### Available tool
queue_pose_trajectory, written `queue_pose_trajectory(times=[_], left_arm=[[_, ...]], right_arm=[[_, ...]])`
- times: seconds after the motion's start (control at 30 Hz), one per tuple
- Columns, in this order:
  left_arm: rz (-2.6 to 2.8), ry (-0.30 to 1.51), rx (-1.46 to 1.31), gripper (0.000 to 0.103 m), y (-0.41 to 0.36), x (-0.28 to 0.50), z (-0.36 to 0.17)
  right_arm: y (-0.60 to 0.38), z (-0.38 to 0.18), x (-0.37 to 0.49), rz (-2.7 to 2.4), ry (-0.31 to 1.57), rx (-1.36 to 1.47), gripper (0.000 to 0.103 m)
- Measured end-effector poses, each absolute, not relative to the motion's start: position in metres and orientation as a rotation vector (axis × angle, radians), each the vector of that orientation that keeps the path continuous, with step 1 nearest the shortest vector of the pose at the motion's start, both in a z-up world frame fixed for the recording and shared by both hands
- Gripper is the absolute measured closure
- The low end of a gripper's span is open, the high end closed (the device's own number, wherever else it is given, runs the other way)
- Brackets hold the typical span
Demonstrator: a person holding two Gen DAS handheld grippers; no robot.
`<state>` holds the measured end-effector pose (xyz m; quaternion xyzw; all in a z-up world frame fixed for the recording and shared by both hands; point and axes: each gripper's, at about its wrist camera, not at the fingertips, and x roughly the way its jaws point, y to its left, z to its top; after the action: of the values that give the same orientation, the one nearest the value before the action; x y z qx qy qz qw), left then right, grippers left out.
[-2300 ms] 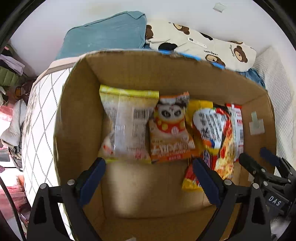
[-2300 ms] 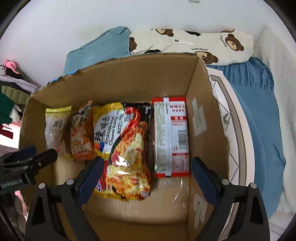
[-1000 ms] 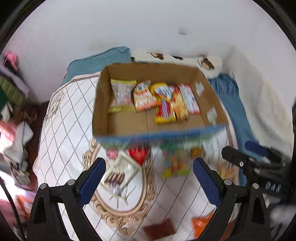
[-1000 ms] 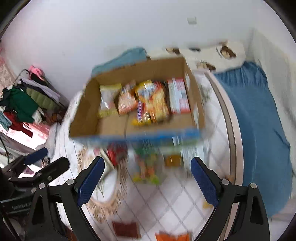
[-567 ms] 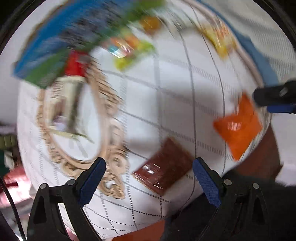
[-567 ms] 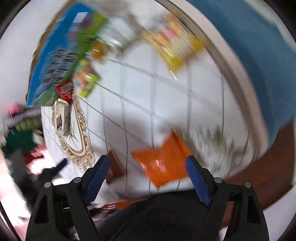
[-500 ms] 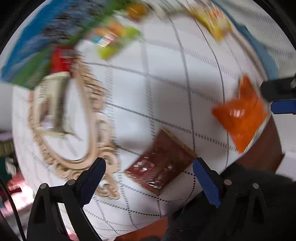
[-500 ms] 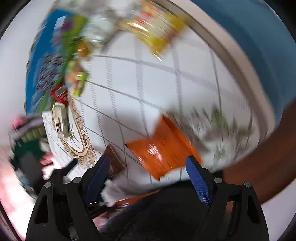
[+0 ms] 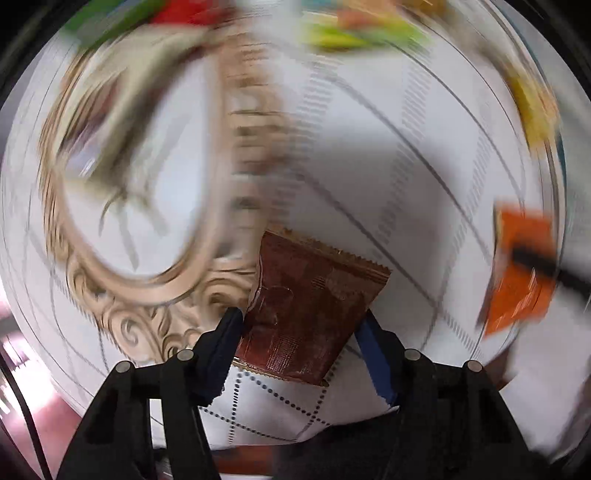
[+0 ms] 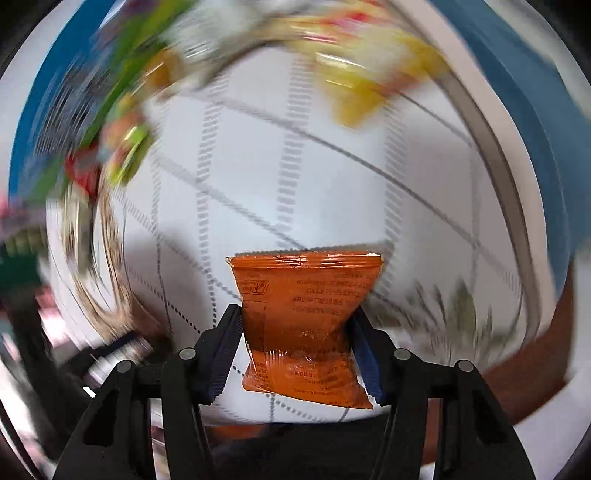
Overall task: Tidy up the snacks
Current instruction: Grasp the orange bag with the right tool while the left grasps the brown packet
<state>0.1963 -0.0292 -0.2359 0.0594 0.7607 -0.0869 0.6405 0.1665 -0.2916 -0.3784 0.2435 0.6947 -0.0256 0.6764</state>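
A brown foil snack packet point(image 9: 310, 306) lies on the white checked tablecloth point(image 9: 369, 147). My left gripper point(image 9: 299, 317) points down over it, its jaws closing, and both pads touch the packet's side edges, which buckle slightly. An orange snack packet point(image 10: 303, 317) sits between the fingers of my right gripper point(image 10: 295, 312). Those jaws are closing too, and the packet is pinched in at its waist. In the left wrist view the orange packet point(image 9: 517, 269) shows at the right, with a dark finger of the right gripper across it.
Blurred snacks lie farther up the cloth: a green and yellow pack point(image 9: 354, 29), a yellow pack point(image 10: 362, 81) and a pale pack point(image 9: 140, 92) on the ornate oval print. The box's blue printed side point(image 10: 55, 92) is at upper left. Blue bedding point(image 10: 517, 74) lies right. The table edge is just below both grippers.
Both grippers swung away from the cardboard box and came down to the cloth. Each pair of jaws narrowed from wide open onto its packet, brown on the left and orange on the right.
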Motion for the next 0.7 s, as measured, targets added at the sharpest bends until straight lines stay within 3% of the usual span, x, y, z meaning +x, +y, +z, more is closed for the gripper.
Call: queue_pose_trajectory(times=[0.2,0.33,0.63,0.7], left_arm=[[-0.100,1.776,-0.242,0.043,0.019,0.211,-0.242],[-0.172,1.778,-0.112,0.042,0.003,0.202,-0.235],[-0.222,1.801,0.014,0.042,-0.043,0.203,-0.243],[-0.180,1.786,-0.030,0.049,-0.034,0.203,-0.245]], right_arm=[[-0.236,-0.366,0.197,0.107,1.546,0.135,0.040],[-0.234,-0.359,0.198,0.121,1.556,0.166,0.030],[-0.210,-0.347,0.193,0.129,1.536,0.018,0.030],[-0.211,-0.356,0.194,0.118,1.546,0.020,0.035]])
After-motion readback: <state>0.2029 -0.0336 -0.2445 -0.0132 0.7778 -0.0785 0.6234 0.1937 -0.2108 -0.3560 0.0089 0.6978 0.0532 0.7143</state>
